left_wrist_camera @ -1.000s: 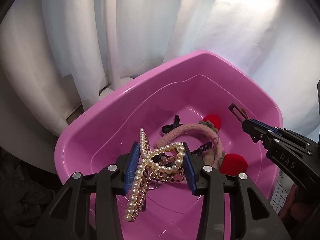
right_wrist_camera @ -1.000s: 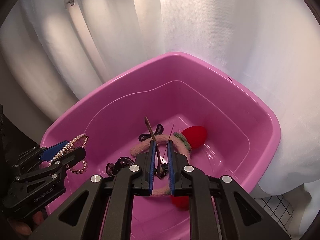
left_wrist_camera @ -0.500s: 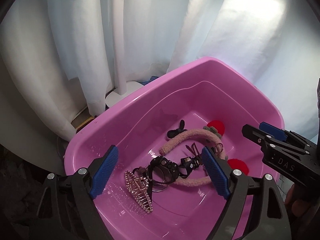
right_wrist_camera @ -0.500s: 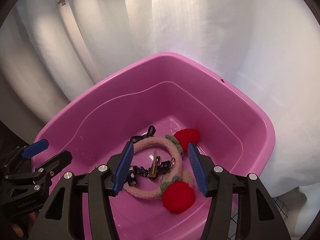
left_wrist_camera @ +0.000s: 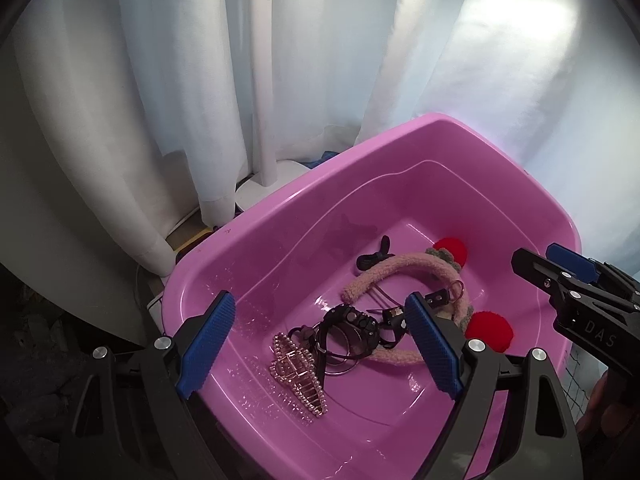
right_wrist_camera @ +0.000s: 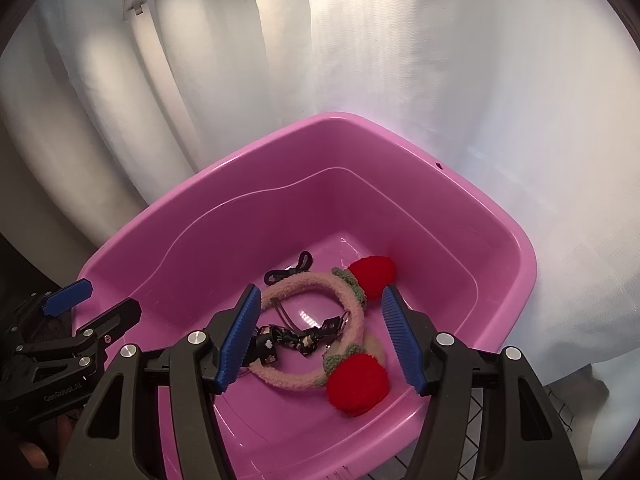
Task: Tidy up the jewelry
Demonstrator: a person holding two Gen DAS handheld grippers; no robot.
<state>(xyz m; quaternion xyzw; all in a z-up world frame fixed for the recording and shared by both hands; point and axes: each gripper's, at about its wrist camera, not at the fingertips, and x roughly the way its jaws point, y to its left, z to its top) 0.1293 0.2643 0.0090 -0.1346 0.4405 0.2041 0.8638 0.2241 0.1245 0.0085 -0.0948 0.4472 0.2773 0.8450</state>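
- In the tub [left_wrist_camera: 280, 240]: headband [left_wrist_camera: 404, 266], clip [left_wrist_camera: 298, 370], dark tangle [left_wrist_camera: 352, 326].
- Left gripper [left_wrist_camera: 318, 346] spread, empty; right gripper [right_wrist_camera: 320, 338] opening, empty.
- Any jewelry left outside isn't visible.

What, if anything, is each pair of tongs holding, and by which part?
Nothing. The left tongs stand open and the right tongs are opening, both empty above the pink tub; the pearl clip lies in it.
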